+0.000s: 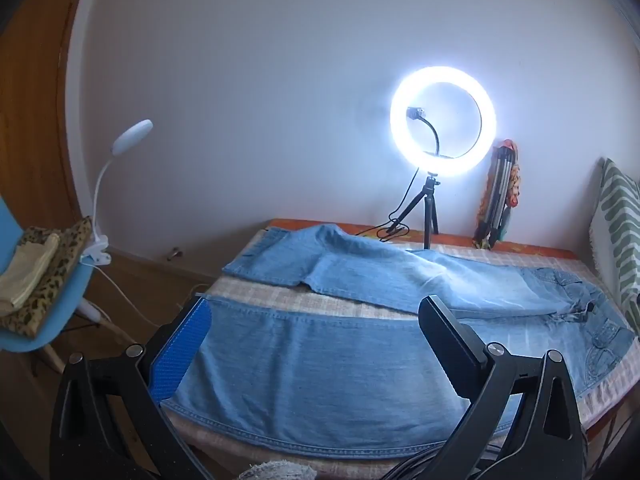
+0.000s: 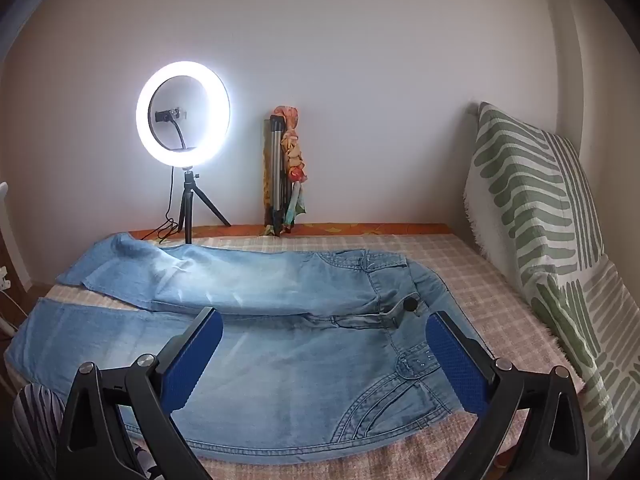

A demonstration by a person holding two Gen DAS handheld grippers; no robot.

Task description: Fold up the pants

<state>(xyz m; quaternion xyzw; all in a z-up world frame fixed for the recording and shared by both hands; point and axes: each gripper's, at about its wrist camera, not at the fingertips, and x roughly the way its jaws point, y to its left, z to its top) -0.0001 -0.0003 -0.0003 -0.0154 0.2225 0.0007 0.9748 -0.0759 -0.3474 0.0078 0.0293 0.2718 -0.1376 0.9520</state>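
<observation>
We see the pants [image 2: 248, 344] lying lengthwise across the checked bed [image 2: 472, 280] — waistband right, hems left; left hand-held gripper [image 1: 316, 320] and right hand-held gripper [image 2: 324, 332] both gape, holding nothing — ring light [image 2: 183, 114] against the wall.

Light blue denim pants [image 2: 280, 364] lie spread flat on the bed, legs apart, waistband at the right, unfolded.

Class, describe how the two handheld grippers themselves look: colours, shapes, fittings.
Both the left gripper and right gripper have black angular frames with round silver bolts and flat fingers faced with textured blue pads. Black cables trail below the left one.
</observation>
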